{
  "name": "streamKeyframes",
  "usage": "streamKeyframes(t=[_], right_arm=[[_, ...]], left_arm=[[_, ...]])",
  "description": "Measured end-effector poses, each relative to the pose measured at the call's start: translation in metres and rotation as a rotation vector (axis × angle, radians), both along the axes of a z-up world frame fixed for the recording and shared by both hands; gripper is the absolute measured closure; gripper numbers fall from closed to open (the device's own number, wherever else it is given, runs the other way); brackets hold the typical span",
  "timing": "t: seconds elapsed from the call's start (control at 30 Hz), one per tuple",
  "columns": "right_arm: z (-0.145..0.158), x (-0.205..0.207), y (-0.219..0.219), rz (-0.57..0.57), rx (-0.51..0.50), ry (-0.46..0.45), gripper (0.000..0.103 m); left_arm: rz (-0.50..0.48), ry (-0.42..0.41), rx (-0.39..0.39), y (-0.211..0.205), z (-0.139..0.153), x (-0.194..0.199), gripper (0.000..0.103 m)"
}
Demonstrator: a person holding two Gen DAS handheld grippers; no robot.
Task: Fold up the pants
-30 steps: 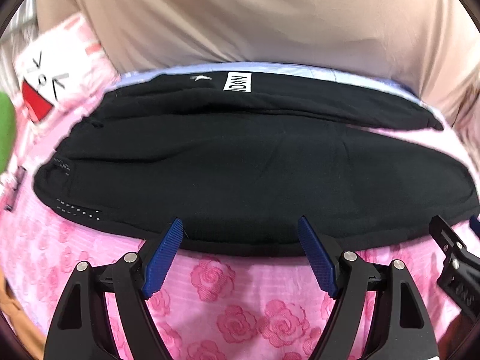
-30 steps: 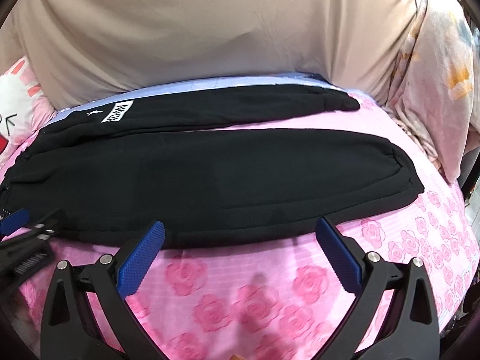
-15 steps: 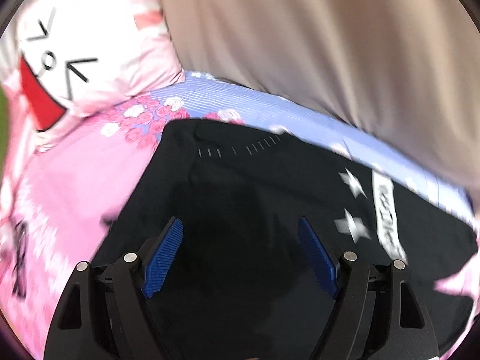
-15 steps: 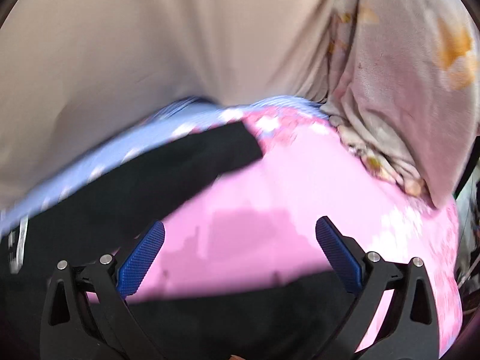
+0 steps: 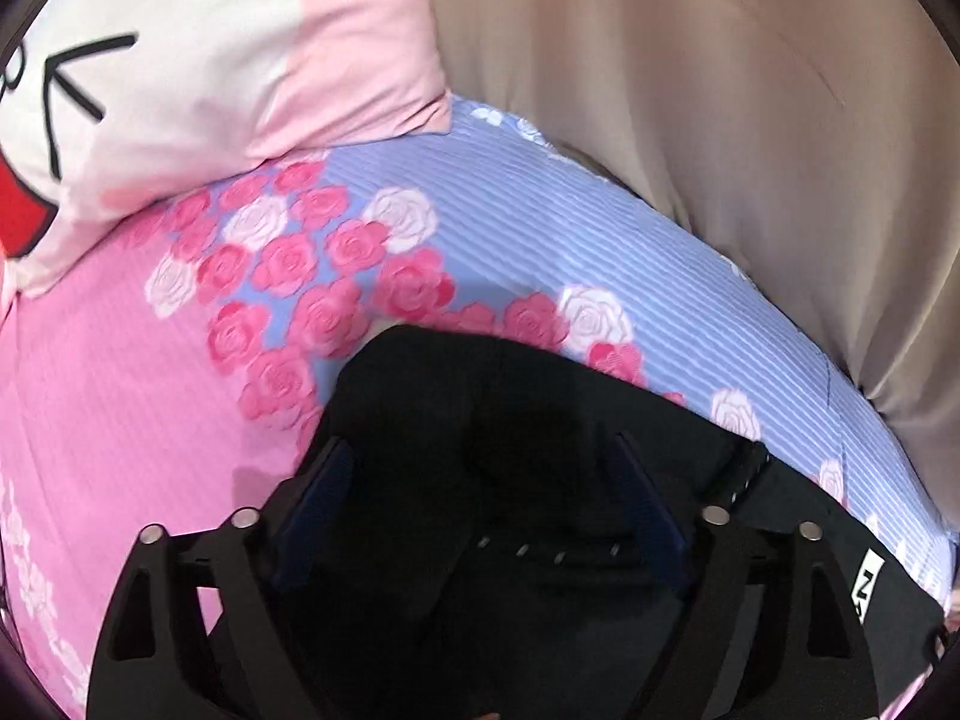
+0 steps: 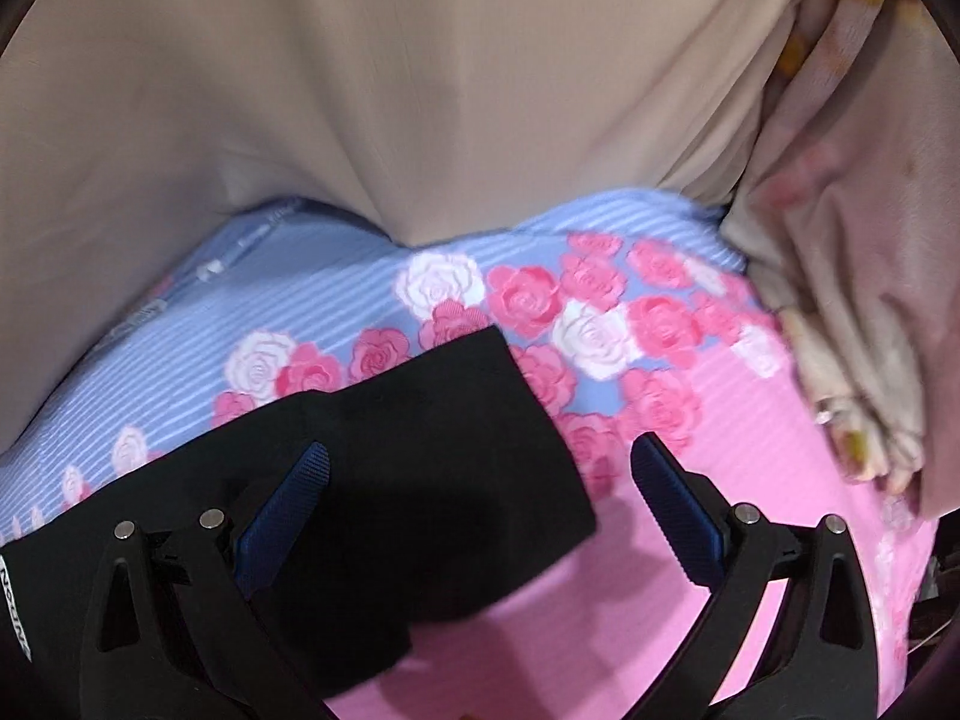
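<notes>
Black pants (image 6: 420, 480) lie lengthwise across the rose-print sheet (image 6: 750, 570), leg end rightward.

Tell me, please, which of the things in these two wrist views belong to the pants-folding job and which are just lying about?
Belong to the job:
- black pants
- left gripper, open over the pants, jaws just been opening, nothing clamped
- right gripper, open over a pant leg's end

Just lying about:
- rose-print bedsheet
- cartoon pillow
- beige curtain
- floral blanket

Matt black cloth pants (image 5: 540, 420) – ribbed cotton sheet (image 5: 600, 252)
</notes>
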State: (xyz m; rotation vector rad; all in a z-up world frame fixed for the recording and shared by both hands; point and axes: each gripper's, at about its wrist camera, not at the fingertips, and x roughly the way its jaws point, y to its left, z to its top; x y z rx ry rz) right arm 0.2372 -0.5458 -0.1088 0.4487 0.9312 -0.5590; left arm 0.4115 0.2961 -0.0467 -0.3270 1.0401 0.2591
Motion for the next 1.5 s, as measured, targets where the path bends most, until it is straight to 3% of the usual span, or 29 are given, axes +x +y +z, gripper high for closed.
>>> streamKeyframes(t=[0.07, 0.1, 0.13, 0.17, 0.23, 0.3, 0.37, 0.53, 0.67, 0.77, 0.97, 1.03, 1.1, 1.17, 1.2, 1.23, 1.3, 1.37, 1.5], right_arm=[[-0.002, 0.005, 0.003, 0.055, 0.022, -0.032, 0.042], [0.002, 0.003, 0.006, 0.088, 0.044, -0.078, 0.063], [0.005, 0.002, 0.008, 0.09, 0.049, -0.097, 0.086], [0.01, -0.001, 0.009, 0.095, 0.056, -0.114, 0.094], [0.024, -0.009, 0.011, 0.1, 0.042, -0.159, 0.098], [0.045, -0.025, 0.013, 0.114, 0.032, -0.234, 0.098], [0.068, -0.047, 0.016, 0.138, 0.025, -0.303, 0.098], [0.113, -0.12, 0.038, 0.224, -0.012, -0.418, 0.099], [0.119, -0.181, 0.053, 0.28, -0.062, -0.449, 0.099], [0.098, -0.231, 0.06, 0.297, -0.102, -0.391, 0.1], [0.037, -0.29, 0.062, 0.236, -0.111, -0.232, 0.1], [0.027, -0.306, 0.057, 0.201, -0.105, -0.198, 0.1], [0.022, -0.317, 0.047, 0.137, -0.096, -0.202, 0.095], [0.027, -0.333, 0.047, 0.101, -0.073, -0.236, 0.092], [0.031, -0.342, 0.05, 0.082, -0.059, -0.269, 0.075], [0.037, -0.351, 0.056, 0.067, -0.051, -0.298, 0.05], [0.049, -0.363, 0.069, 0.052, -0.033, -0.378, 0.031], [0.056, -0.367, 0.085, 0.103, 0.045, -0.457, 0.029], [0.054, -0.359, 0.112, 0.183, 0.217, -0.515, 0.027]], left_arm=[[-0.008, 0.006, 0.051, -0.007, -0.002, 0.007, 0.019], [-0.01, 0.01, 0.073, -0.01, -0.003, 0.009, 0.024], [-0.008, 0.001, 0.111, -0.016, -0.001, 0.009, 0.046], [0.005, 0.0, 0.138, -0.017, 0.001, 0.009, 0.078], [0.027, 0.002, 0.101, -0.009, 0.007, 0.006, 0.096], [0.02, -0.04, 0.022, 0.002, 0.021, -0.005, 0.098], [-0.016, -0.099, -0.01, 0.007, 0.043, -0.023, 0.098], [-0.135, -0.241, -0.032, 0.003, 0.1, -0.098, 0.098], [-0.193, -0.301, -0.04, 0.0, 0.119, -0.169, 0.098], [-0.201, -0.294, -0.067, 0.011, 0.113, -0.21, 0.098], [-0.183, -0.189, -0.153, 0.031, 0.052, -0.287, 0.098], [-0.164, -0.172, -0.219, 0.036, 0.035, -0.305, 0.098], [-0.123, -0.209, -0.305, 0.041, 0.033, -0.322, 0.087], [-0.065, -0.271, -0.383, 0.045, 0.038, -0.334, 0.043], [-0.036, -0.305, -0.418, 0.045, 0.041, -0.34, 0.036], [-0.007, -0.322, -0.445, 0.045, 0.042, -0.343, 0.029], [0.002, -0.331, -0.493, 0.041, 0.042, -0.343, 0.027], [0.026, -0.319, -0.564, 0.039, 0.036, -0.334, 0.022], [0.074, -0.261, -0.689, 0.032, 0.015, -0.304, 0.022]])
